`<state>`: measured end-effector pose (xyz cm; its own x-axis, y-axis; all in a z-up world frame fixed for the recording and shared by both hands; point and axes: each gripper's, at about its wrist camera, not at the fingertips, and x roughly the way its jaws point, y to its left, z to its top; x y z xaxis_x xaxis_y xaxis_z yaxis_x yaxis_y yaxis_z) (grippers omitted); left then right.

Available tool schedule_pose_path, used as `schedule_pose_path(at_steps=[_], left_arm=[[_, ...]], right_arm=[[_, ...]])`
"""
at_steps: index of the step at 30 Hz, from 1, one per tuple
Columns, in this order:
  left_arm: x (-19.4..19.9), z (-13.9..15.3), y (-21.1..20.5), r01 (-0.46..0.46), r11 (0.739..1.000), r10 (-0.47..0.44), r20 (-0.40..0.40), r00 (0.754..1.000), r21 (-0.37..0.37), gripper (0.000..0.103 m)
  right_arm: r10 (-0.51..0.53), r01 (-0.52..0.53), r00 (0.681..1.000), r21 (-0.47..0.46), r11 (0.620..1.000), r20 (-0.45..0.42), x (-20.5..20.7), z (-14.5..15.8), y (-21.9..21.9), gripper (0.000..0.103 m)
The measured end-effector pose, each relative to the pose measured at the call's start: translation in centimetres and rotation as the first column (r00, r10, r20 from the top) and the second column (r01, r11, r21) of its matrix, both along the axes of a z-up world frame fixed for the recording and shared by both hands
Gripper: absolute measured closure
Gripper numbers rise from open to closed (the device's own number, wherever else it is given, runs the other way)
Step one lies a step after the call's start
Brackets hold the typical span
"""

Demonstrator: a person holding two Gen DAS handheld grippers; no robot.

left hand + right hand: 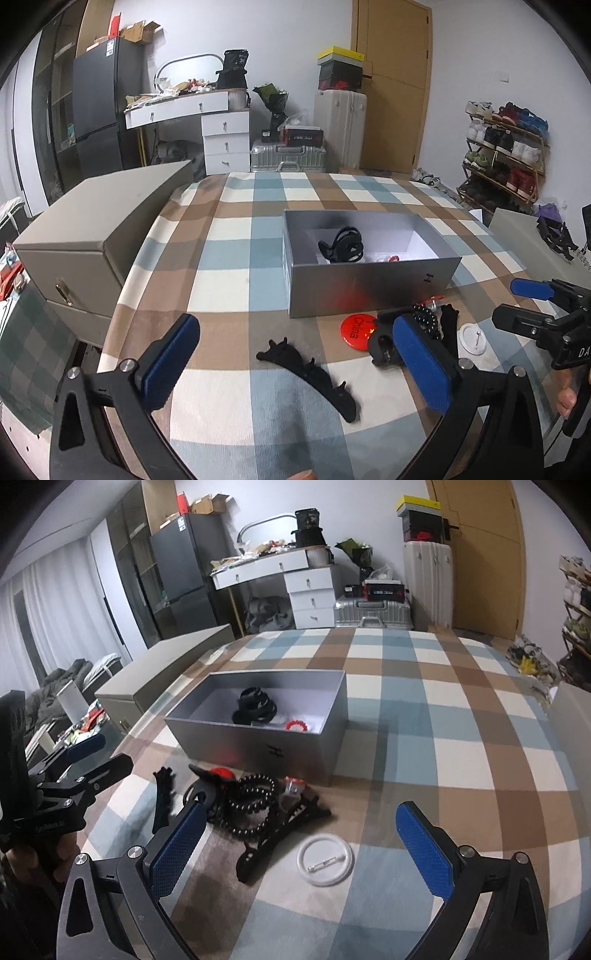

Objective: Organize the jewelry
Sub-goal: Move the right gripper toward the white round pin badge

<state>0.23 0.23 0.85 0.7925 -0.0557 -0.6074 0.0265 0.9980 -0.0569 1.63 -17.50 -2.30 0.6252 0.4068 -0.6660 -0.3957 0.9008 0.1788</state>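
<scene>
A silver open box (369, 291) (258, 744) sits on the checked tablecloth and holds a black hair clip (341, 245) (255, 707) and a red item (296, 725). In front of it lie a black curved hair clip (314, 373) (164, 797), a red round badge (356, 329), a black bead bracelet (253, 805), another black clip (280, 834) and a white badge face down (325, 858) (474, 339). My left gripper (299, 369) is open above the curved clip. My right gripper (303, 853) is open above the white badge.
A beige drawer cabinet (92, 236) stands at the table's left edge. A grey box (524, 236) sits at the right edge. Behind the table are a suitcase (288, 157), a dresser and a shoe rack (506, 147).
</scene>
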Motion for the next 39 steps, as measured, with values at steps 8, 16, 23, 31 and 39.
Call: schedule_pose_path(at_steps=[8, 16, 23, 31, 39], left_arm=[[-0.2, -0.8, 0.1, 0.016, 1.0, -0.016, -0.031, 0.999, -0.013, 0.001], [-0.3, -1.4, -0.1, 0.029, 0.999, -0.03, -0.067, 0.997, -0.012, 0.001], [-0.1, -2.3, -0.3, 0.045, 0.999, -0.047, -0.094, 0.994, -0.027, 0.001], [0.0, -2.9, -0.4, 0.049, 0.998, -0.051, -0.114, 0.992, -0.026, 0.001], [0.0, -3.1, -0.6, 0.061, 0.998, -0.063, -0.13, 0.99, -0.02, 0.001]], right_arm=[[0.023, -0.023, 0.999, -0.009, 1.0, -0.029, -0.2, -1.0, 0.6, 0.0], [0.037, -0.039, 0.998, -0.04, 0.998, -0.052, -0.3, -2.0, 0.6, 0.0], [0.05, -0.056, 0.994, -0.058, 0.997, -0.1, -0.4, -3.4, -0.2, 0.001], [0.101, -0.112, 0.986, -0.079, 0.991, -0.131, -0.3, -4.3, 0.7, 0.028], [0.122, -0.136, 0.987, -0.137, 0.981, -0.106, -0.3, -4.5, 1.4, 0.034]])
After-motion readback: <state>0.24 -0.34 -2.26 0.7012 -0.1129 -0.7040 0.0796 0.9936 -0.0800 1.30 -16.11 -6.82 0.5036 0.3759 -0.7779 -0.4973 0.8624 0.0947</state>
